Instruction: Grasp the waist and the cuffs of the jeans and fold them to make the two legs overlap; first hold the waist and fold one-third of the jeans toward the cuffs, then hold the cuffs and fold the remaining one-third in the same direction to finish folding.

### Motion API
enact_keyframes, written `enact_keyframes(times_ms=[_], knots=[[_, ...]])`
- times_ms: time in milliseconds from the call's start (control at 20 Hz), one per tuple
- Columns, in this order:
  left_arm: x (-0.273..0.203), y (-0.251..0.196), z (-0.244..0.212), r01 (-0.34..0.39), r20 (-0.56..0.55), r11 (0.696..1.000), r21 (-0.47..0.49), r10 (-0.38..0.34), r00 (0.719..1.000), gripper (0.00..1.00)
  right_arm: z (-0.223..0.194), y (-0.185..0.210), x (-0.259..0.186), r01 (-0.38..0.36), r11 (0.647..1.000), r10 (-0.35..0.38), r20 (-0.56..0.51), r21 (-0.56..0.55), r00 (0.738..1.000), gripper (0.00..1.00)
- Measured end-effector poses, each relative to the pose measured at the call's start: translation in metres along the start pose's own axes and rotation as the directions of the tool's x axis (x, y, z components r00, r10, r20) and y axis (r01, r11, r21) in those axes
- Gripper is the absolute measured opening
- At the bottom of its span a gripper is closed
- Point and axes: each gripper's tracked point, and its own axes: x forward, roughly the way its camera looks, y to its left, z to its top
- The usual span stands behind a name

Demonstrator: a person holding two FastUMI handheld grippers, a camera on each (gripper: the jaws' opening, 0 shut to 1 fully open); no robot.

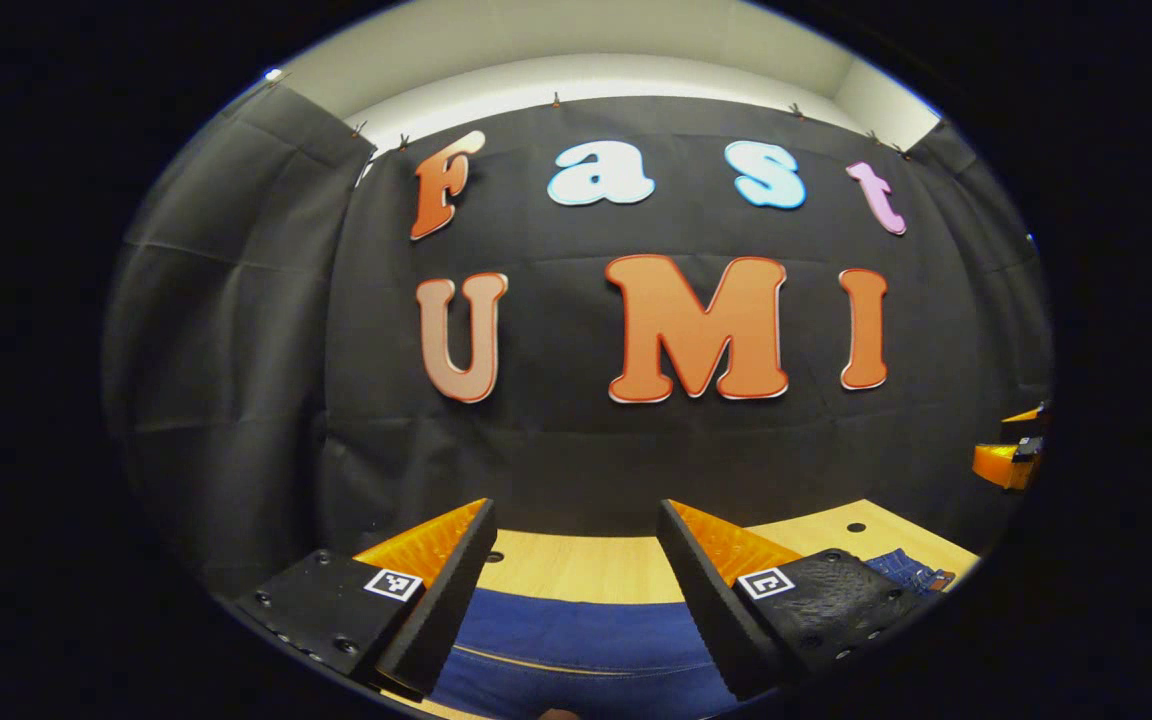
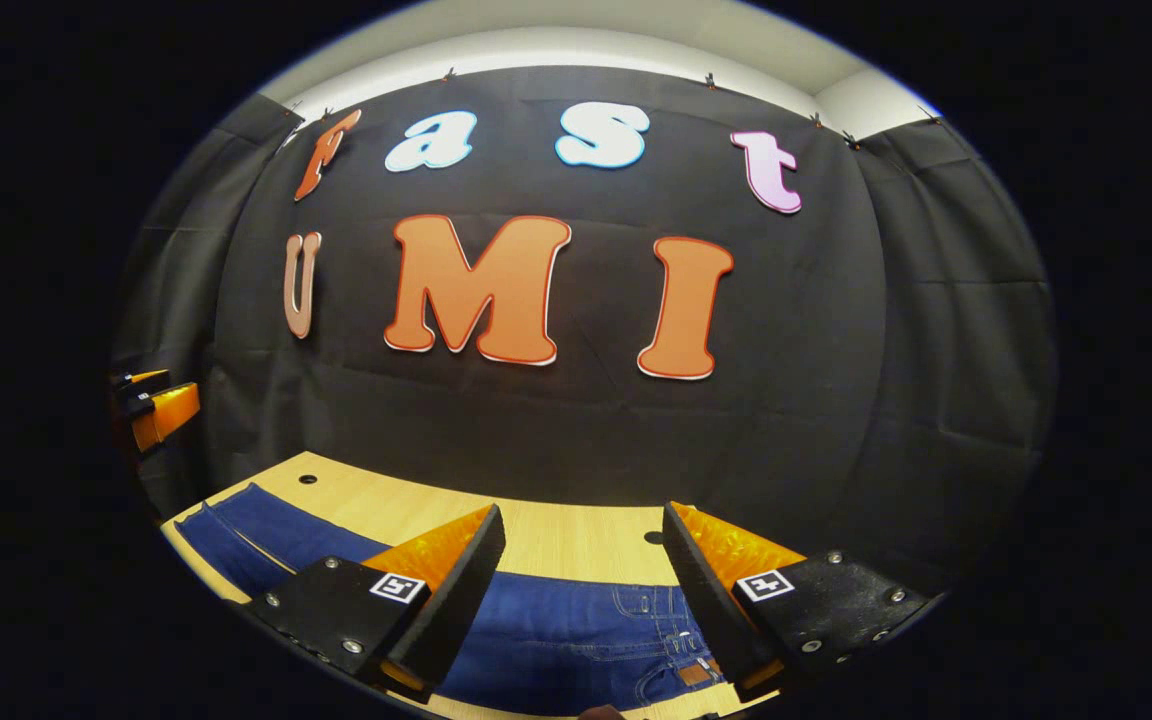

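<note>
Dark blue jeans (image 1: 576,640) lie flat on a light wooden table (image 1: 576,565), below my left gripper (image 1: 576,545), which is open and above the cloth. The waist end with a brown patch (image 1: 921,575) shows at the right of the left gripper view. In the right gripper view the jeans (image 2: 556,640) stretch leftward, with the pocket and leather patch (image 2: 691,672) near the right finger. My right gripper (image 2: 584,550) is open above the waist area, nothing between its fingers.
The table's far edge meets the black cloth wall (image 1: 576,450). Small dark holes (image 2: 308,479) dot the tabletop. The other gripper's orange fingers show at the right edge (image 1: 1011,462) of the left gripper view and the left edge (image 2: 158,408) of the right gripper view.
</note>
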Motion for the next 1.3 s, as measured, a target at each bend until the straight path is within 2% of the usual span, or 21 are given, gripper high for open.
enact_keyframes(times_ms=[150, 350, 600, 700, 950, 1150, 1300], knots=[[-0.002, 0.025, -0.016, -0.062, -0.051, 0.998, -0.017, 0.061, 0.997, 1.00, -0.022, -0.009, 0.006, -0.005, 1.000, 0.006, -0.057, 0.022, 0.998, 0.97], [0.000, 0.059, -0.045, -0.112, -0.133, 0.991, -0.072, 0.102, 0.986, 0.99, -0.043, -0.023, 0.010, 0.010, 1.000, -0.008, -0.113, 0.014, 0.994, 0.98], [0.006, 0.111, -0.096, -0.197, -0.292, 0.952, -0.235, 0.124, 0.948, 0.97, -0.072, -0.030, 0.006, 0.066, 0.997, -0.056, -0.213, 0.041, 0.976, 0.97], [0.011, 0.134, -0.118, -0.227, -0.336, 0.936, -0.268, 0.130, 0.933, 0.98, -0.081, -0.032, 0.004, 0.093, 0.993, -0.074, -0.246, 0.068, 0.967, 0.98], [0.005, 0.186, -0.167, -0.307, -0.456, 0.892, -0.332, 0.133, 0.880, 0.98, -0.123, -0.038, -0.001, 0.169, 0.965, -0.079, -0.392, 0.200, 0.916, 0.98], [-0.007, 0.215, -0.206, -0.373, -0.552, 0.848, -0.376, 0.119, 0.825, 0.98, -0.160, -0.040, -0.001, 0.230, 0.923, -0.052, -0.492, 0.309, 0.869, 0.97], [-0.009, 0.234, -0.236, -0.433, -0.610, 0.806, -0.405, 0.114, 0.784, 0.98, -0.191, -0.046, -0.006, 0.269, 0.906, -0.037, -0.573, 0.326, 0.819, 0.97]])
